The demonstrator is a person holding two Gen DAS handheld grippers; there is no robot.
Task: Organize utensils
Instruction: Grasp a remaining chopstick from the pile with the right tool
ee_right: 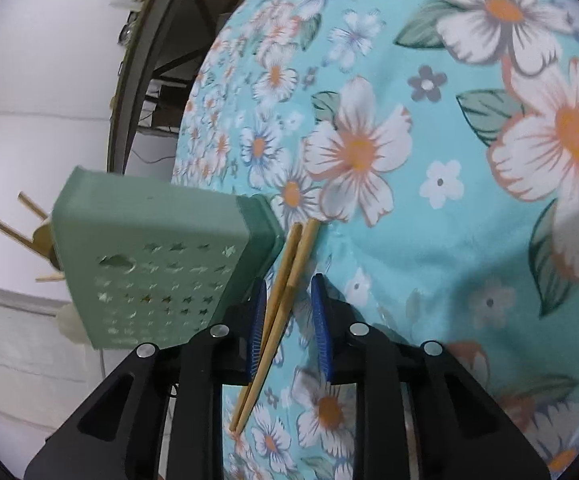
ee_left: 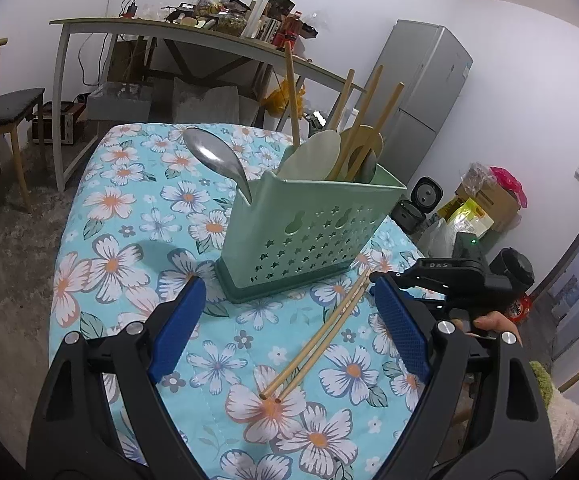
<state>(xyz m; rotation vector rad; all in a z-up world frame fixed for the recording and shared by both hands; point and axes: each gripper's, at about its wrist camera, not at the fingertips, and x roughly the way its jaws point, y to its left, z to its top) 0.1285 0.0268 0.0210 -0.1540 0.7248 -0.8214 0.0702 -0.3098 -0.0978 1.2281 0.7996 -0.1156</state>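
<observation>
**Spotter:** Start with the left wrist view. What have you got?

**Operator:** I see the left gripper (ee_left: 285, 320) with its blue-padded jaws spread wide and nothing between the pads. The pair of pale bamboo chopsticks (ee_left: 316, 336) lies flat on the counter under the turquoise floral cloth (ee_left: 129, 216), ahead of my jaws and nearer the right-hand pad. Their long axis runs diagonally, blunt ends toward me, tips up and to the right, stopping just beside the base of the pale green perforated plastic utensil holder (ee_left: 309, 228). That holder stands upright and already carries a steel spoon (ee_left: 217, 160), wooden spoons and several more chopsticks. The right gripper's black body pokes in at the far tips, with a fingertip showing on its handle.

**Spotter:** And the right wrist view?

**Operator:** Here the right gripper (ee_right: 287, 328) straddles the same chopsticks (ee_right: 285, 296). The sticks run lengthwise through the gap, almost along the line I point, hugging the left pad; the right pad stands a little apart from them. So the jaws are narrowed around the pair but, as far as I can judge, not pinching yet. The green holder (ee_right: 161, 264) sits just left of the jaws, very close.

**Spotter:** Which hand takes them?

**Operator:** The right, I judge: it is already around them. Squeezing across both sticks matters, or one may slip out.
</observation>
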